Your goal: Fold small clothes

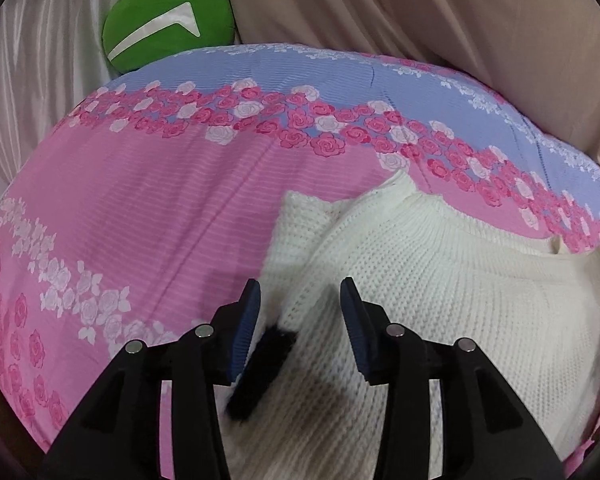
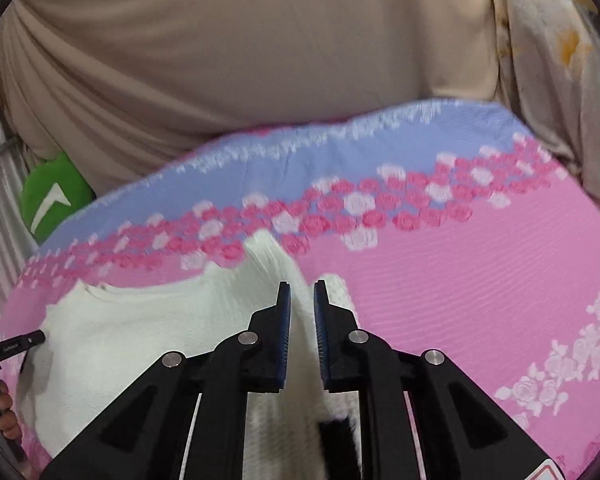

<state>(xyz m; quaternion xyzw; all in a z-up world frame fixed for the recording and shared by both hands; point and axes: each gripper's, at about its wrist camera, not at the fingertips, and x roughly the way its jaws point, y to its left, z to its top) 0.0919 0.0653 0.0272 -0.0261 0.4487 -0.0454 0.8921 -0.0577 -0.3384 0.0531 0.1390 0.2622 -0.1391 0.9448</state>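
Observation:
A white knit sweater (image 1: 428, 280) with a black trim piece (image 1: 260, 372) lies on a pink and blue floral bedsheet (image 1: 140, 208). My left gripper (image 1: 300, 292) is open just above the sweater's left side, its jaws wide apart with nothing between them. In the right wrist view the sweater (image 2: 148, 328) lies at lower left. My right gripper (image 2: 302, 292) is shut on a raised fold of the sweater's right edge, the knit pinched between the blue pads (image 2: 284, 320). The left gripper's black frame (image 2: 4, 352) shows at the far left edge.
A green round cushion (image 1: 168, 28) with a white mark sits at the bed's far left corner and shows in the right wrist view (image 2: 52, 200). Beige curtains (image 2: 240, 60) hang behind the bed. A floral cloth (image 2: 560, 60) hangs at the right.

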